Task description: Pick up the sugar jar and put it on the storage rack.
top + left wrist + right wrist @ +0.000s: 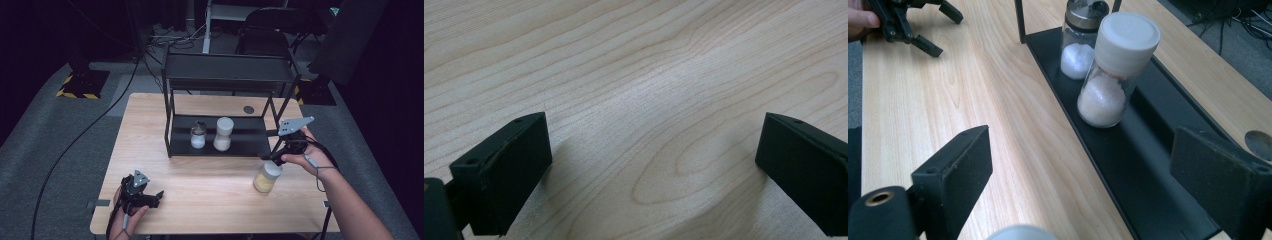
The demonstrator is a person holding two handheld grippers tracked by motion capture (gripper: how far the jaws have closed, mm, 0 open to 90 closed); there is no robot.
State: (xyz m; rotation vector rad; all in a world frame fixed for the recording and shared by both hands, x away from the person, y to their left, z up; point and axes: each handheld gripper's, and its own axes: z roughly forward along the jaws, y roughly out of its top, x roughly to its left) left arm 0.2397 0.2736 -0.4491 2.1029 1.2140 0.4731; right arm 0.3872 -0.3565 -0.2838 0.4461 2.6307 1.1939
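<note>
Jaws spread on both grippers — right gripper (274,159) hovers over the white-lidded glass jar (267,177) near the desk's (210,200) right edge; a crooked descent could tip it.

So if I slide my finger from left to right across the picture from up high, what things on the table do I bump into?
Left gripper → jar with the metal cap → jar with the white lid → jar of yellowish stuff standing on the table → right gripper, just above that jar.
</note>
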